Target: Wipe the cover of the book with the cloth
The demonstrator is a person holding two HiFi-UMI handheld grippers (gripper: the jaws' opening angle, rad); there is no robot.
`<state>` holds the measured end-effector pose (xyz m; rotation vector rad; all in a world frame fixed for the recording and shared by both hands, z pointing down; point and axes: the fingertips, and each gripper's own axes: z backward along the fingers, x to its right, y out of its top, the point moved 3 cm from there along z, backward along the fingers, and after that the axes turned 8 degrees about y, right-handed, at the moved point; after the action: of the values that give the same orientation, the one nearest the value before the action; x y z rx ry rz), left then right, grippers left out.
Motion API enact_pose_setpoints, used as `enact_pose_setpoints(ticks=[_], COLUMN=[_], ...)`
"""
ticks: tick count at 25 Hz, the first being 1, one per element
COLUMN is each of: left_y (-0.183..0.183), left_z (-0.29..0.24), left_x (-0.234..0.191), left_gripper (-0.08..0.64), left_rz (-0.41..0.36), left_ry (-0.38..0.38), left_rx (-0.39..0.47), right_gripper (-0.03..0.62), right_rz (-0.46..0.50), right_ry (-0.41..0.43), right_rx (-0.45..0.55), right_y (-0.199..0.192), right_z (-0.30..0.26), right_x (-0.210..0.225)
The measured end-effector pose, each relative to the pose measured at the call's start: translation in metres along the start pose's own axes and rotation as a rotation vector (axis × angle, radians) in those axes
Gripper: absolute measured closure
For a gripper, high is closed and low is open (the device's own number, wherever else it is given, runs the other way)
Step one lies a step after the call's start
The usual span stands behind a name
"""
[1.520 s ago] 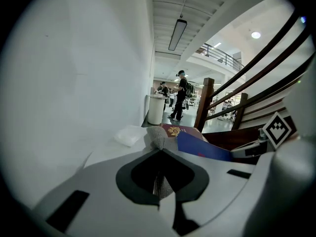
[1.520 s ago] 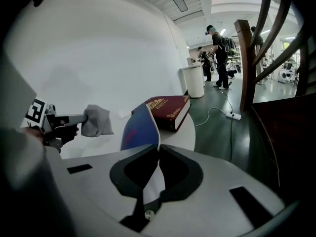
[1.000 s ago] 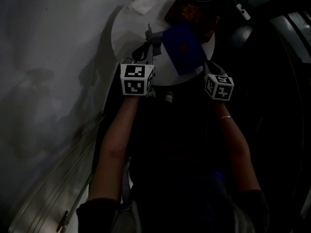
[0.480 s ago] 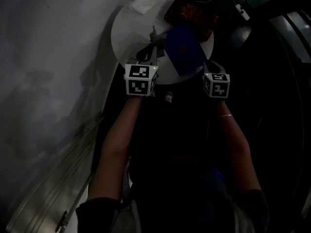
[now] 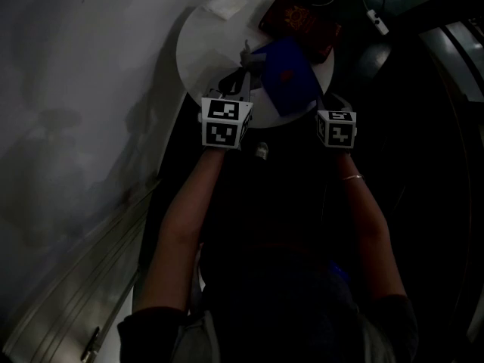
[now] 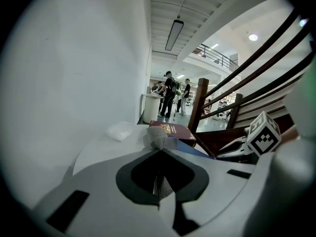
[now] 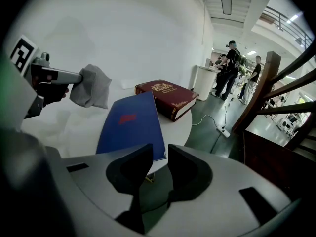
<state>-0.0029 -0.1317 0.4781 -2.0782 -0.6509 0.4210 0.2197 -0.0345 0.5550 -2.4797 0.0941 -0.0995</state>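
A blue book (image 5: 291, 74) lies on the round white table (image 5: 204, 44), its cover (image 7: 129, 125) facing up. My left gripper (image 5: 246, 55) is shut on a bunched grey cloth (image 7: 91, 85), held just above the table at the book's left edge. In the left gripper view the cloth (image 6: 160, 137) sticks out past the shut jaws. My right gripper (image 7: 159, 154) sits at the book's near corner. Its jaws are opening; a gap shows between the pads and they press on nothing.
A thick red book (image 7: 165, 95) lies behind the blue one. A white packet (image 5: 225, 4) rests at the table's far left. A cable with a power strip (image 5: 376, 17) runs over the dark floor. A wall stands at the left, wooden stair rails (image 6: 232, 107) at the right.
My left gripper has moved right with the cloth, closer to the blue book's edge. The right gripper has shifted slightly forward.
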Motion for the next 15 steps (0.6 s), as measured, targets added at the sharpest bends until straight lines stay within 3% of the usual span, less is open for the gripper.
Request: enact_pose_setpoints(ticks=[9,15], left_y=[-0.001,0.002], left_z=[0.011,0.015], left_x=[0.002,0.004], left_gripper=[0.534,0.534], left_rz=[-0.007,-0.011], left_ry=[-0.006,-0.017], left_rx=[0.007,0.017], right_gripper=[0.499,0.503], right_rz=[-0.014,-0.010], right_ry=[-0.002,0.063], right_rx=[0.040,0.169], right_y=[0.009,0.043], right_z=[0.019,0.040], right_x=[-0.010,-0.031])
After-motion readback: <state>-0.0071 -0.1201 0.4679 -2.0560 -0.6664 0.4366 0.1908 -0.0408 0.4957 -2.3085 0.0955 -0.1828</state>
